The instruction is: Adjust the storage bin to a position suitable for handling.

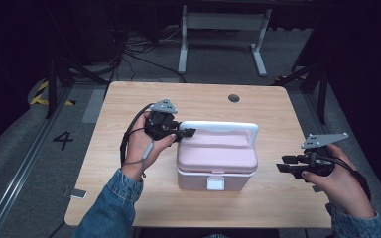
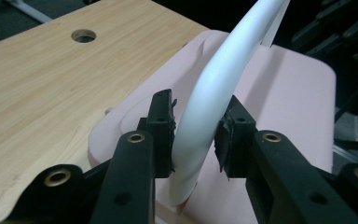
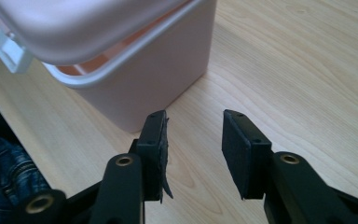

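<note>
A pink lidded box [image 1: 217,158] with a white front latch [image 1: 215,183] stands in the middle of the wooden table [image 1: 129,99]. Its white handle [image 1: 218,126] arches over the lid. My left gripper [image 1: 188,133] reaches in from the left, shut on the handle's left end; in the left gripper view both pads press on the white handle [image 2: 223,79]. My right gripper [image 1: 284,164] hovers to the right of the box, open and holding nothing. In the right gripper view the open gripper [image 3: 193,140] faces the box's corner [image 3: 158,65], and the lid [image 3: 74,23] sits slightly raised over the rim.
A round cable hole [image 1: 233,98] lies in the table's far side. A small grey tag [image 1: 78,194] sits off the table's front left edge. A white desk frame [image 1: 223,22] stands on the floor beyond the table. Denim sleeves come in at the bottom corners.
</note>
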The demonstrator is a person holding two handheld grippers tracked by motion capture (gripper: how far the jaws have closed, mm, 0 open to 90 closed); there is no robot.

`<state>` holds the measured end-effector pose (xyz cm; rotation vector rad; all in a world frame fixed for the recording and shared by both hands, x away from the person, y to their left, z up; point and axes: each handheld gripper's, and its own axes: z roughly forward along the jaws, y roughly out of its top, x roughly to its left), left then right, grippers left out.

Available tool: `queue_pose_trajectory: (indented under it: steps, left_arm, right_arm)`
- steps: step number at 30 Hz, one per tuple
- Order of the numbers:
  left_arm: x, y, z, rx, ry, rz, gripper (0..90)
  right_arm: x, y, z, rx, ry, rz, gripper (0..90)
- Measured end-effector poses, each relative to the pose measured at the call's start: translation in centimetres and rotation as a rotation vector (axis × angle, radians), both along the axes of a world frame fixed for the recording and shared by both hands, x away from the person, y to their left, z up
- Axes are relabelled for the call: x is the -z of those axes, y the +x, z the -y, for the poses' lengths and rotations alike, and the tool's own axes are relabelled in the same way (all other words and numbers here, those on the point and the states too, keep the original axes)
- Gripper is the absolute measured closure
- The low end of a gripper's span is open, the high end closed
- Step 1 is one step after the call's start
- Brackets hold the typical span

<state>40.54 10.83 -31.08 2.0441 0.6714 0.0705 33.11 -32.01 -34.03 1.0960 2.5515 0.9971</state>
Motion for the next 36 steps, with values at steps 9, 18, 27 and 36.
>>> queue_pose_trajectory:
  steps: [9,18,27,36]
  left_arm:
    - [-0.5,0.5,-0.1,-0.013,-0.024,-0.033,70.4]
    - [-0.8,1.7,-0.3,-0.049,-0.078,-0.070,70.2]
    - [-1.0,2.5,-0.4,-0.067,-0.098,-0.083,70.2]
    - [-1.2,3.3,-0.4,-0.089,-0.121,-0.089,70.3]
  right_arm:
    - [-0.5,-0.2,-0.6,-0.028,0.027,0.024,63.2]
    - [-0.9,-0.4,-1.8,-0.067,0.062,0.036,65.4]
    - [-1.7,-0.4,-3.3,-0.073,0.148,0.082,74.1]
    - [-1.7,-0.3,-4.6,-0.099,0.170,0.102,81.7]
